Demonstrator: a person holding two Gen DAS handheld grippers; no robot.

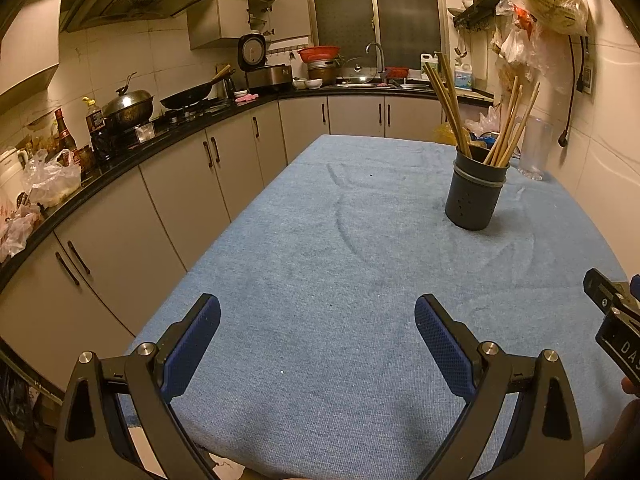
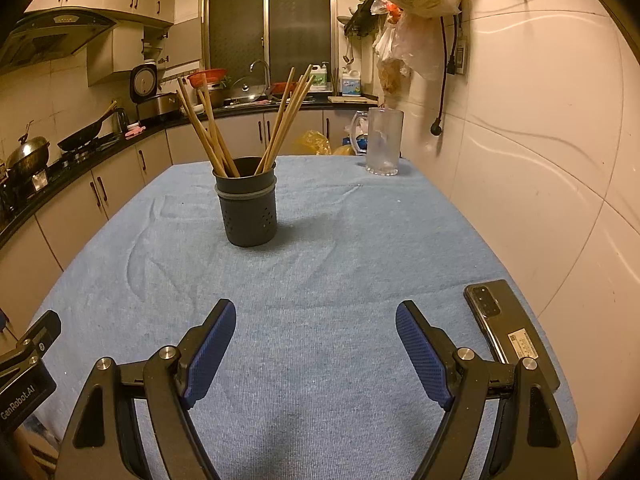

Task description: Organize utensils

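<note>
A dark perforated utensil holder (image 1: 476, 194) stands upright on the blue tablecloth (image 1: 320, 240), far right in the left wrist view and centre-left in the right wrist view (image 2: 248, 208). Several wooden chopsticks (image 1: 452, 108) stand in it, leaning left and right; they also show in the right wrist view (image 2: 208, 128). My left gripper (image 1: 317, 320) is open and empty above the near part of the table. My right gripper (image 2: 316, 324) is open and empty, also near the front edge, well short of the holder.
A clear glass mug (image 2: 384, 142) stands at the table's far right corner. A black phone (image 2: 508, 332) lies by the right edge beside my right gripper. A white wall (image 2: 540, 160) runs along the right. Kitchen counters (image 1: 120, 152) with pots line the left.
</note>
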